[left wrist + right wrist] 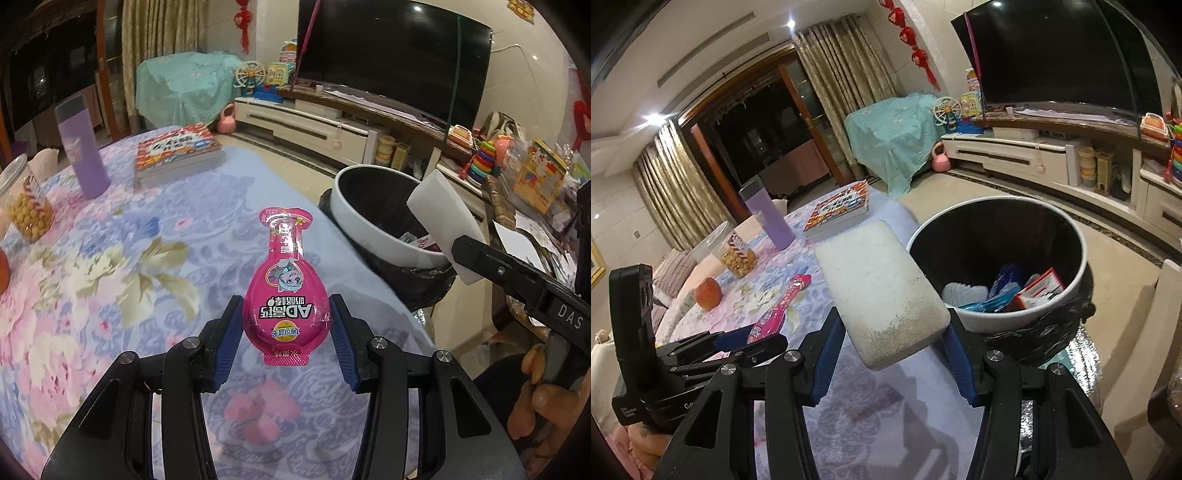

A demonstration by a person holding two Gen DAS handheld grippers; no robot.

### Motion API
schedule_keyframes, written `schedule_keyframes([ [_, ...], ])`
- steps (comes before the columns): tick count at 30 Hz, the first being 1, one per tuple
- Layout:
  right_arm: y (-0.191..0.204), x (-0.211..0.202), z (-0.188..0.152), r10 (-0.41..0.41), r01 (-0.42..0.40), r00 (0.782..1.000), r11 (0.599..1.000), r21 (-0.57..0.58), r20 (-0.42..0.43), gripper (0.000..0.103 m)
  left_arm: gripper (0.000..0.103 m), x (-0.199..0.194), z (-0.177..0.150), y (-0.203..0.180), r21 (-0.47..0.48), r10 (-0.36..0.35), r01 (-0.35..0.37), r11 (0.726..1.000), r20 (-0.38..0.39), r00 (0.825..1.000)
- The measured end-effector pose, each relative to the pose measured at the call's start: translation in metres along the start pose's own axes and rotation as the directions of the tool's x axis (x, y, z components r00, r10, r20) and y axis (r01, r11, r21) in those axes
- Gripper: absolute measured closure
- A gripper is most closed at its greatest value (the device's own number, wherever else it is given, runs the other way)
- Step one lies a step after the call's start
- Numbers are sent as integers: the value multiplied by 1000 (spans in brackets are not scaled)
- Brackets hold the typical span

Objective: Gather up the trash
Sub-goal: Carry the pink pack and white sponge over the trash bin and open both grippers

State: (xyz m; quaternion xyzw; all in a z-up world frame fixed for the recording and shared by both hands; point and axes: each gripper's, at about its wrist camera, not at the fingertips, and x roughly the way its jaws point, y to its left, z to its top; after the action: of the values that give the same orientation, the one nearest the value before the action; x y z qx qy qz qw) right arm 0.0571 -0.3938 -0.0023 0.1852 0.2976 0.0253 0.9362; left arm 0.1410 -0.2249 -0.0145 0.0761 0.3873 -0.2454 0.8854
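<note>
My left gripper [286, 325] is shut on a pink bottle-shaped snack pouch [284, 284] and holds it above the floral tablecloth [110, 277]. The pouch also shows in the right wrist view [783, 306]. My right gripper [892, 339] is shut on a white sponge block [882, 291], held over the table edge just left of the trash bin [1082, 273]. The sponge [443, 218] and the right gripper's arm show at the right of the left wrist view, beside the bin [354, 221]. The white bin has a black liner and holds several wrappers.
On the table stand a purple bottle [81, 147], a jar of yellow snacks [26, 206], a stack of books [177, 151] and an orange fruit [708, 293]. A TV cabinet [1034, 155] and cluttered shelves lie beyond the bin.
</note>
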Motion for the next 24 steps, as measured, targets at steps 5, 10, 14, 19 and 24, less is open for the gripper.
schedule_keyframes([
  [5, -11, -5, 6, -14, 14, 1000, 1000, 9, 8, 49, 58, 2, 9, -12, 23, -13, 13, 1000, 6, 1000],
  [10, -22, -7, 11, -34, 34, 999, 999, 15, 12, 49, 58, 7, 17, -23, 42, -25, 24, 999, 8, 1000],
  [14, -34, -7, 17, -50, 49, 999, 998, 25, 13, 49, 58, 12, 23, -30, 58, -30, 29, 998, 6, 1000],
  [19, -46, -8, 21, -69, 69, 998, 997, 32, 13, 49, 58, 18, 31, -40, 87, -33, 33, 996, 6, 999],
  [24, -55, -7, 25, -86, 85, 996, 996, 34, 12, 49, 58, 25, 41, -50, 111, -36, 35, 993, 6, 999],
])
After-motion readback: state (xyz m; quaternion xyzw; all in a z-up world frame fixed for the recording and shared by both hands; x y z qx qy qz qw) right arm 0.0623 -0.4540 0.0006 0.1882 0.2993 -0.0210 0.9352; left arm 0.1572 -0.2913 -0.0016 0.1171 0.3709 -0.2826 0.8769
